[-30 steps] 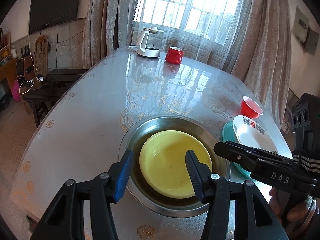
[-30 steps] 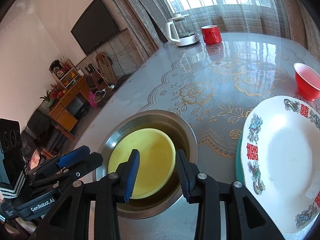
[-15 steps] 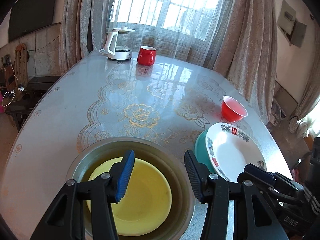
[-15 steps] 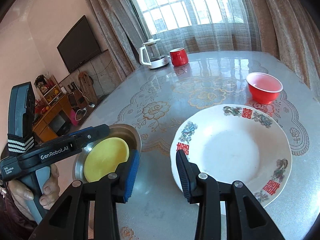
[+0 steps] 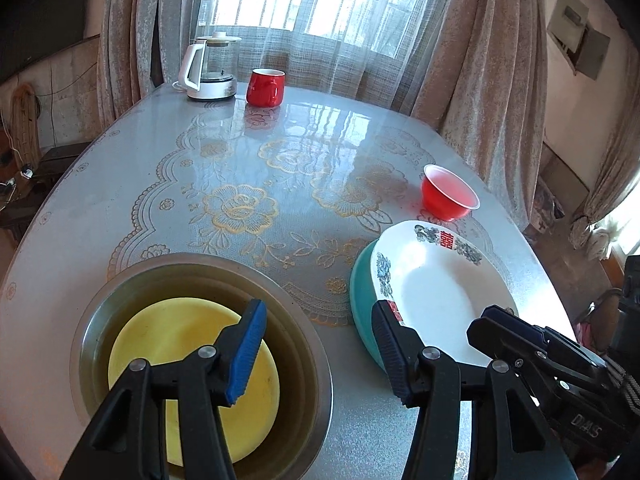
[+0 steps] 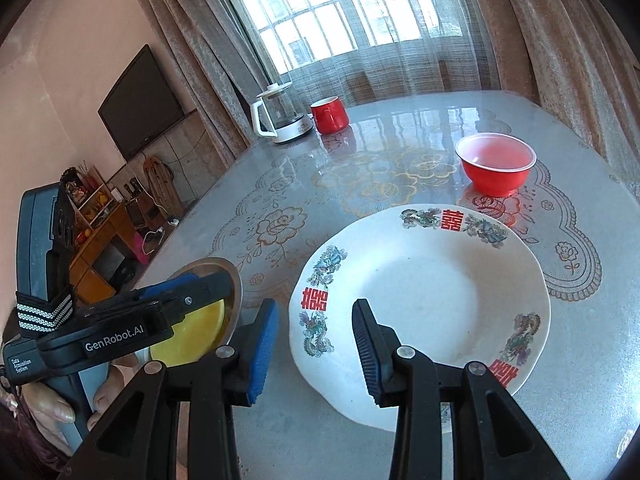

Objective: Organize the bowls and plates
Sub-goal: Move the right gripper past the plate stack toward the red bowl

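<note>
A yellow plate lies inside a steel basin at the near left of the table. A white patterned plate rests on a teal dish to the right, with a red bowl behind it. My left gripper is open and empty above the gap between basin and plates. My right gripper is open and empty, its jaws straddling the near left rim of the white plate. The red bowl also shows in the right wrist view, and the basin shows there behind the left gripper's body.
A glass kettle and a red mug stand at the table's far edge by the curtained window. The table has a glossy floral cover. A TV and shelves are off to the left.
Both grippers have moved right, away from the basin with the yellow plate. The right gripper has come closer to the white plate's near left rim. Both stayed open.
</note>
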Motion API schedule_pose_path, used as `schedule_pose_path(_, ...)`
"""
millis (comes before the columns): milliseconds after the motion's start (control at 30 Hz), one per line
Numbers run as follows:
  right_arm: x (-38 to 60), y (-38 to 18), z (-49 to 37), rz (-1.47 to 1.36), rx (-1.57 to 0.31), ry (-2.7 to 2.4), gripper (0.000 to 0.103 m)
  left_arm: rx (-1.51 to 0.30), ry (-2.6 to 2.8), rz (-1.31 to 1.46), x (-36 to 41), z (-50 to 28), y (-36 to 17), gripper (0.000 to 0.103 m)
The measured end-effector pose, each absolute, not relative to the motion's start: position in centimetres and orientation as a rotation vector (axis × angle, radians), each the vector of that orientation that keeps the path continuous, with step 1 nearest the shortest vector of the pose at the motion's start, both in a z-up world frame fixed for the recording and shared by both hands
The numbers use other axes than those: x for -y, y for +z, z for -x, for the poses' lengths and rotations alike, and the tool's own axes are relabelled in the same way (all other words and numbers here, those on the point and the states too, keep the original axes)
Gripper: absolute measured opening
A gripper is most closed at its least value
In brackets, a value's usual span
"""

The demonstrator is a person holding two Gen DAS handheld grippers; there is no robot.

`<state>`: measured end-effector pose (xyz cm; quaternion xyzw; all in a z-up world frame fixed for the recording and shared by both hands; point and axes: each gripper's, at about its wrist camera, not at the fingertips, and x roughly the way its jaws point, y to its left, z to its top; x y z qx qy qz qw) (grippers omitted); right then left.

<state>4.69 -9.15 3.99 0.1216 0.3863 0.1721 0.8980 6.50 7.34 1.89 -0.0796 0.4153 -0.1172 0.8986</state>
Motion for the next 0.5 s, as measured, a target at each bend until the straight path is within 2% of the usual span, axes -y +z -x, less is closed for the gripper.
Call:
schedule_pose_path(267,11.8,4.0,-5.4,-0.276,-0.807,0.315,0.039,-0.835,-0.259,0.212,-6.1,-6.3,2.3,0.056)
schedule_pose_path(500,15.2,4.1,-5.5,-0.319,-0.804,0.278,0.039,-0.781,-0.198,0.178,-3.7,-6.9,2.6,0.068)
